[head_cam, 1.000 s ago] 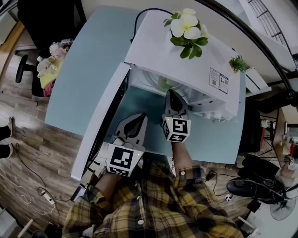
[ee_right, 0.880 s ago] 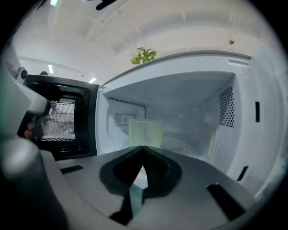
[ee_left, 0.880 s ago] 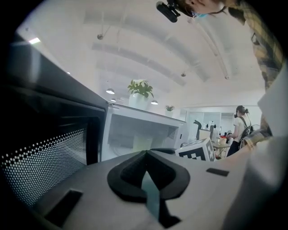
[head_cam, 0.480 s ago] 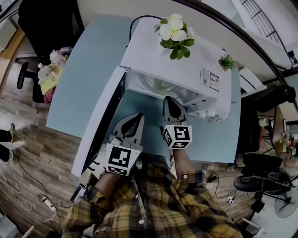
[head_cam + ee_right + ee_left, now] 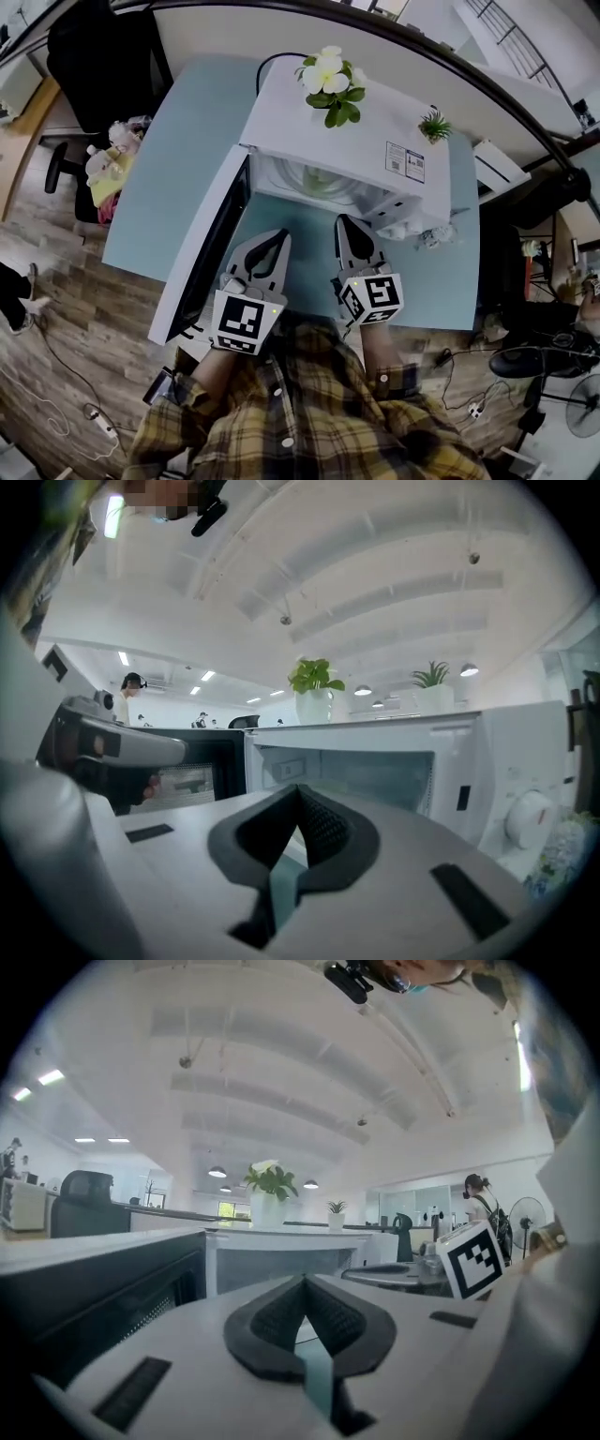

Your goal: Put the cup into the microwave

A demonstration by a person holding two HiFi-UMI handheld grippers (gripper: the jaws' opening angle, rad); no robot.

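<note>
The white microwave point(image 5: 356, 131) stands on a light blue table point(image 5: 187, 141), its door point(image 5: 202, 248) swung open to the left. Inside the cavity a pale green round shape point(image 5: 314, 178) shows; I cannot tell whether it is the cup. My right gripper point(image 5: 349, 225) is in front of the opening, shut and empty. In the right gripper view its jaws meet point(image 5: 300, 794) before the open cavity point(image 5: 347, 771). My left gripper point(image 5: 272, 246) hangs beside the door, also shut with nothing held. In the left gripper view its tips point(image 5: 302, 1283) touch.
A white-flowered plant point(image 5: 328, 75) and a small green plant point(image 5: 433, 125) stand on the microwave's top. Small clutter point(image 5: 436, 239) lies on the table right of the microwave. A black office chair point(image 5: 103, 56) and soft toys point(image 5: 112, 159) are left of the table.
My right gripper has drawn back out of the microwave's opening toward me and a little to the right. The left gripper has barely shifted in the picture. Both stay shut.
</note>
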